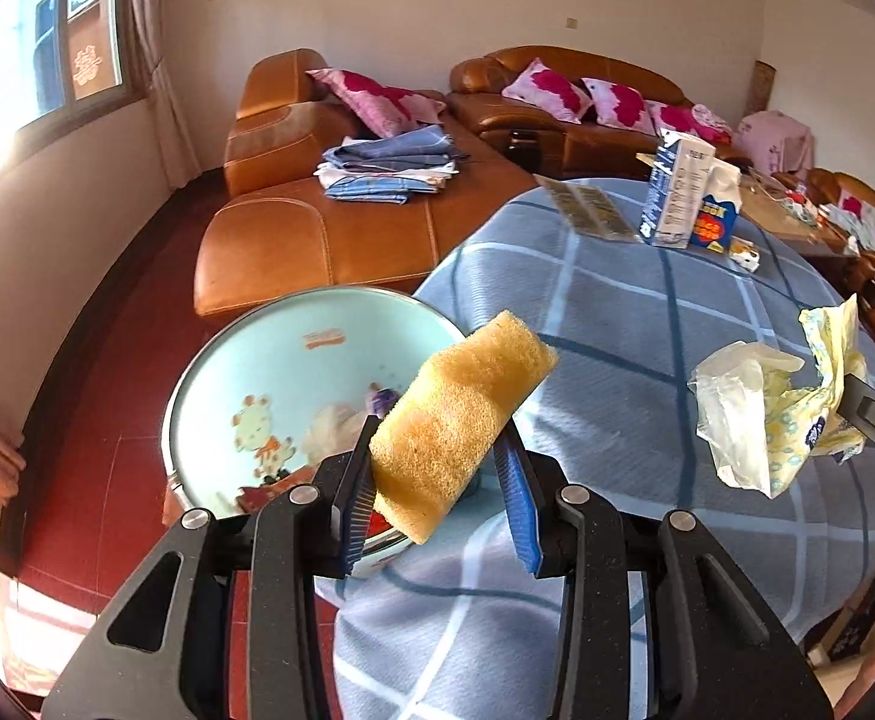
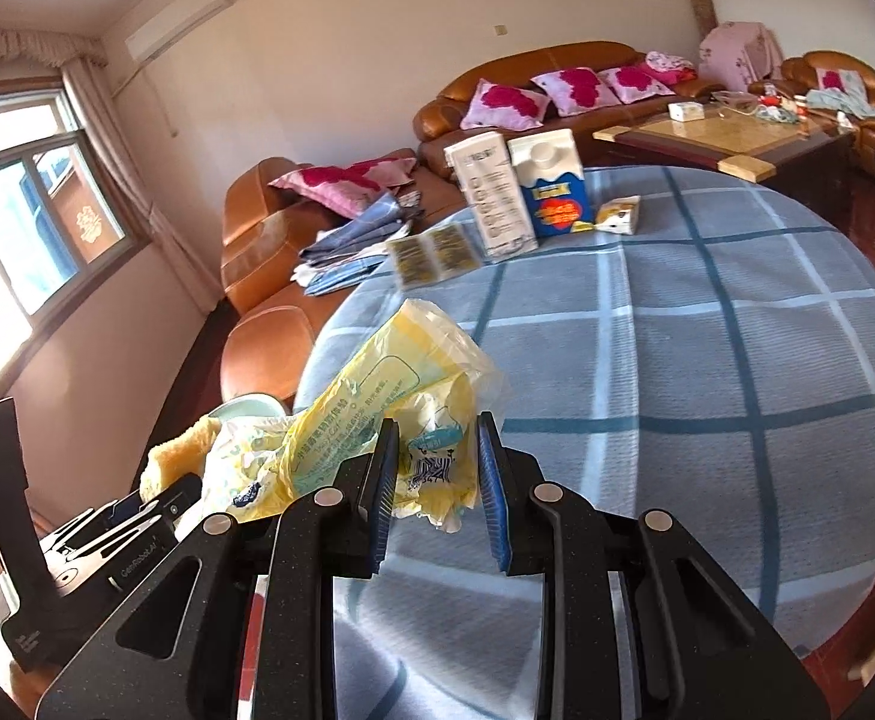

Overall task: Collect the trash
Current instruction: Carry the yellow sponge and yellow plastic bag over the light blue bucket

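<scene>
1. Two grippers, both loaded. Left gripper (image 1: 437, 483) has its blue pads clamped on a yellow sponge (image 1: 461, 420), which sticks up and forward, tilted right, held in the air.
2. Sponge hangs over the edge where the pale blue basin (image 1: 245, 372) meets the round table (image 1: 647, 312) with its blue plaid cloth; some trash already lies in the basin.
3. Right gripper (image 2: 434, 480) is closed on a crumpled yellow plastic wrapper (image 2: 377, 408) with white tissue bunched in it, held above the table's left side, near the sponge.
4. Far side of the table: milk carton (image 2: 551, 192), white box (image 2: 488, 204), small crumpled pack (image 2: 620, 215), flat clear packet (image 2: 434, 255), all standing or lying near each other.
5. Orange leather sofa (image 1: 317, 228) behind, with folded cloth on it.
</scene>
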Motion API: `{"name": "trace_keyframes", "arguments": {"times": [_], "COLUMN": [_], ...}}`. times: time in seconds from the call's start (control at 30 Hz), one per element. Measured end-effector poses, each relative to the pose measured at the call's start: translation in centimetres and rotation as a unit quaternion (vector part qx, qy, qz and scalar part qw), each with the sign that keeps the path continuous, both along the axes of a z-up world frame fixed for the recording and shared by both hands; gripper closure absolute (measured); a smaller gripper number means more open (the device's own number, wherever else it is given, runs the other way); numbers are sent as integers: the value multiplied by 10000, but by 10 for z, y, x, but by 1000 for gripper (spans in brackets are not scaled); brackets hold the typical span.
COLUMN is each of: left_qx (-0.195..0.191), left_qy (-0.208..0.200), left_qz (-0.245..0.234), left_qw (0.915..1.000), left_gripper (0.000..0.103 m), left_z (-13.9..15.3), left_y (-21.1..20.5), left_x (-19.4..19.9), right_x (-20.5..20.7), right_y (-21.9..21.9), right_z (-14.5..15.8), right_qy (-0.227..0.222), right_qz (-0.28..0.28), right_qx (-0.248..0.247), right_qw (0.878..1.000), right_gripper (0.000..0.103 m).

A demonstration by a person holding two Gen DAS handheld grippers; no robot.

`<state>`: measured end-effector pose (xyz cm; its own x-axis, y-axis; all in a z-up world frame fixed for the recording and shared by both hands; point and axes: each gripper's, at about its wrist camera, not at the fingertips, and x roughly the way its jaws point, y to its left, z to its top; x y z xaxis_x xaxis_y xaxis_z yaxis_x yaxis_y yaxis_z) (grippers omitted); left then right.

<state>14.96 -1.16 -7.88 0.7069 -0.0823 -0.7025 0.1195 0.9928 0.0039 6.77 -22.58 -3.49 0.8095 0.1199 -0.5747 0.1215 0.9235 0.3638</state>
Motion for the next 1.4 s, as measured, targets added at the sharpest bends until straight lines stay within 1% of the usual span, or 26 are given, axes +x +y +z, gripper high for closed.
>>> {"name": "trace_keyframes", "arguments": {"times": [0.33,0.6,0.97,1.2,1.4], "left_qx": [-112,-185,-120,-164,-142], "left_qy": [-82,-95,-212,-209,-217], "left_qz": [246,516,788,913,1006], "left_qw": [9996,9985,9966,9955,9946], "left_gripper": [65,65,65,65,65], "left_z": [4,3,6,6,6], "left_y": [34,64,82,94,101], "left_x": [-12,-12,-9,-3,3], "right_x": [-1,5,19,31,43], "right_y": [39,72,107,120,131], "right_z": [4,7,7,7,15], "right_qy": [-37,-60,-68,-112,-238], "right_qz": [361,649,1022,1107,1170], "right_qx": [-178,-360,-535,-612,-700], "right_qw": [9992,9972,9933,9919,9904], "right_gripper": [77,77,77,77,77]}}
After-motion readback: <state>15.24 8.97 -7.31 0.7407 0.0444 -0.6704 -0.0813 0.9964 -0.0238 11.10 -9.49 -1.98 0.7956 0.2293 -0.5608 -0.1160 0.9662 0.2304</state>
